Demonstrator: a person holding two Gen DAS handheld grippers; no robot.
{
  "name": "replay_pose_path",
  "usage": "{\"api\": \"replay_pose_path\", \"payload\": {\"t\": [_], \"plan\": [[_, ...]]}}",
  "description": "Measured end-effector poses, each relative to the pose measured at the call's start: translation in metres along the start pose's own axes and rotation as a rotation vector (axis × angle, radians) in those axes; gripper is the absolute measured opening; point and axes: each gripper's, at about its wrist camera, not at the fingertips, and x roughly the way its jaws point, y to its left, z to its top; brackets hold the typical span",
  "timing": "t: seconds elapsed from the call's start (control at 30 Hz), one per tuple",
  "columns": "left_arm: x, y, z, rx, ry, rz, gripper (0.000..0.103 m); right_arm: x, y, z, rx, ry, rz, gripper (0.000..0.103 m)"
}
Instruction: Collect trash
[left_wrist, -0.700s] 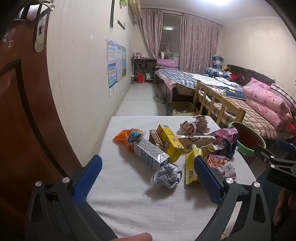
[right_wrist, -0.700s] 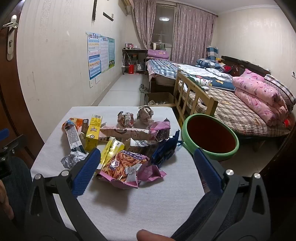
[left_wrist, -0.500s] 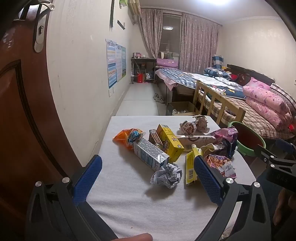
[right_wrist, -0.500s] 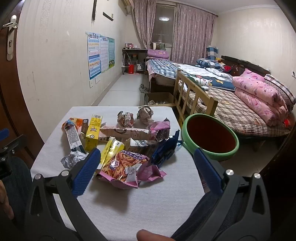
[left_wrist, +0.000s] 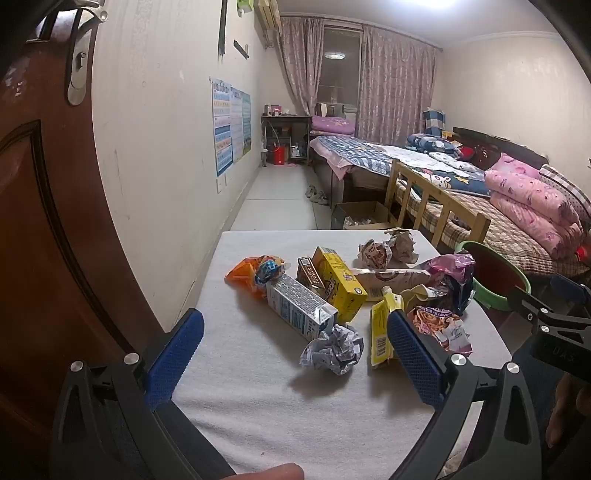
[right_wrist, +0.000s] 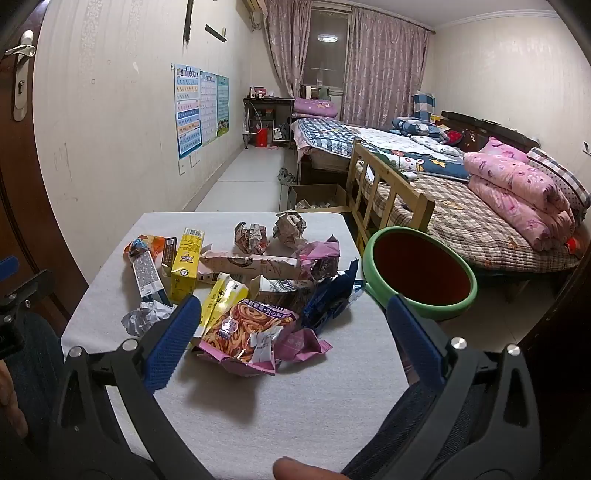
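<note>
A heap of trash lies on the white table (left_wrist: 258, 398): a crumpled paper ball (left_wrist: 332, 349), a grey-white carton (left_wrist: 299, 310), a yellow carton (left_wrist: 338, 282), an orange wrapper (left_wrist: 247, 273) and a pink snack bag (right_wrist: 247, 332). A green basin (right_wrist: 419, 273) with a dark red inside stands off the table's right edge. My left gripper (left_wrist: 291, 354) hovers open above the near table, the paper ball between its blue pads but untouched. My right gripper (right_wrist: 291, 341) is open too, above the pink snack bag, holding nothing.
A brown door (left_wrist: 44, 221) stands close on the left. Beyond the table are a wooden bed frame (right_wrist: 391, 192) with pink bedding (right_wrist: 517, 192), a cardboard box (right_wrist: 317, 195) on the floor and a desk (right_wrist: 266, 110) by the curtains. A fingertip (right_wrist: 295, 467) shows at the bottom edge.
</note>
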Motion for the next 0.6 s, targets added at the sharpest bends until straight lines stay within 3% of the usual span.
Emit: {"api": "replay_pose_path", "payload": {"t": [0.6], "plan": [[0.0003, 0.0020, -0.0031, -0.012, 0.022, 0.002, 0.095, 0.0006, -0.0004, -0.0007, 0.001, 0.001, 0.000, 0.100]]}}
